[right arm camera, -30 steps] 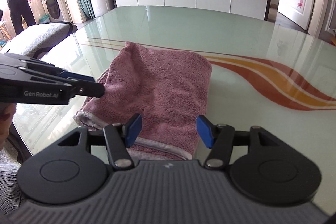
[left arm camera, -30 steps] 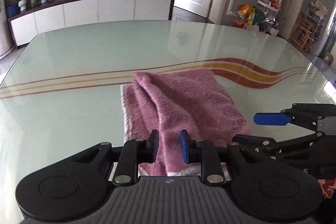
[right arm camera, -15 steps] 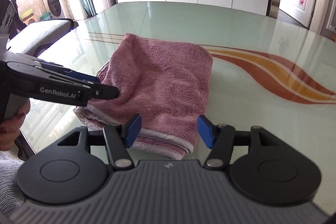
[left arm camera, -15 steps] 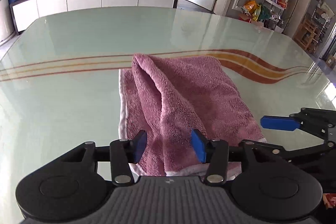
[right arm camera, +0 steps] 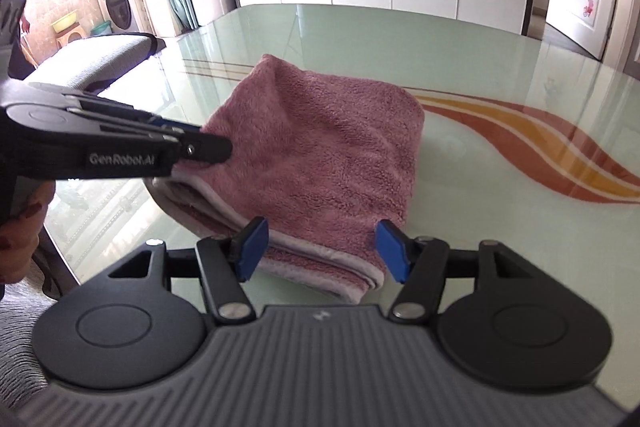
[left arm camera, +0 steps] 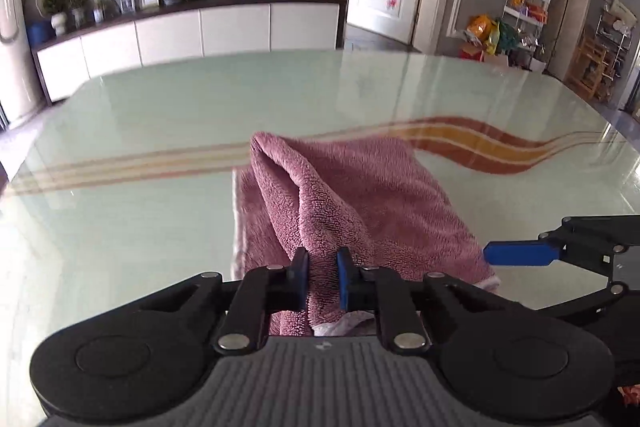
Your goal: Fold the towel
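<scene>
A pink towel with a pale hem lies folded on the glass table. My left gripper is shut on the towel's near left edge and lifts a ridge of cloth. In the right wrist view the left gripper pinches the towel at its left side. My right gripper is open, its blue pads on either side of the towel's near right corner, just above the hem. Its blue fingertip shows at the right in the left wrist view.
The table has an orange and brown wave stripe to the right of the towel. A grey chair stands at the table's left edge. A white sideboard is beyond the far edge.
My left gripper opened half a second ago and has now shut on the towel's edge, raising a fold. My right gripper has come closer to the near corner and stays open.
</scene>
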A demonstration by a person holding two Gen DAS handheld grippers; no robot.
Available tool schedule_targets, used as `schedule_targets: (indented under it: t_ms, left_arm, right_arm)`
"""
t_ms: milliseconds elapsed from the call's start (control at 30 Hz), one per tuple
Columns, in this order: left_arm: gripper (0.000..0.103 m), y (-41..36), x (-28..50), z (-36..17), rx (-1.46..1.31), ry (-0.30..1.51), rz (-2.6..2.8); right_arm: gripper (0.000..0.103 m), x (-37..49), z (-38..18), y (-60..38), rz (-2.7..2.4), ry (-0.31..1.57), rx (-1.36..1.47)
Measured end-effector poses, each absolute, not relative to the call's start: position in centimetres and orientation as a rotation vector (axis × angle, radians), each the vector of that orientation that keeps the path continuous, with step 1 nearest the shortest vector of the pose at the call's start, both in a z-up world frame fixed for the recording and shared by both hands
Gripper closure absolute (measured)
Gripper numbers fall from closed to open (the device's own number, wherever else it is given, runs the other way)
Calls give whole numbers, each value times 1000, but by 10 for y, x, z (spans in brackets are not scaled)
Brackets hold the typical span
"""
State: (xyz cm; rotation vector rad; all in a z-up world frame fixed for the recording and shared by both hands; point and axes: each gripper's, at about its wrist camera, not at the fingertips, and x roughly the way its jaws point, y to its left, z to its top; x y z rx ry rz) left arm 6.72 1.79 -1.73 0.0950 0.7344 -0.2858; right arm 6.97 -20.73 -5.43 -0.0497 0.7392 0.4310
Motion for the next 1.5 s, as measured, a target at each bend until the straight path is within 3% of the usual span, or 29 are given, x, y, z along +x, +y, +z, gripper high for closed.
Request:
schedule_targets:
  t_ms: [333,533,733,933,1167,1500]
  left_arm:
    - [84,30,68,-34,120,799,-204]
    - [84,29,65,-6,163,675,-186]
    - [84,33,90,-21,205,779,-165]
    - [68,46,84,-28,184,790,-152]
    - [62,55,87,-7,162,708,-207]
    - [59,47,102,-44,130,820,-255]
  right_arm:
    - [43,69,-52,-208,448,722,-34]
    - [43,72,-51,-211,436,715,-14]
    - [43,70,-54,-206,445,718,-18]
    - [43,73,-53,-208,424,703,-6]
    - [43,67,-51,-187,496,673,-62]
    - [43,78,-71,-175,489,753,-138]
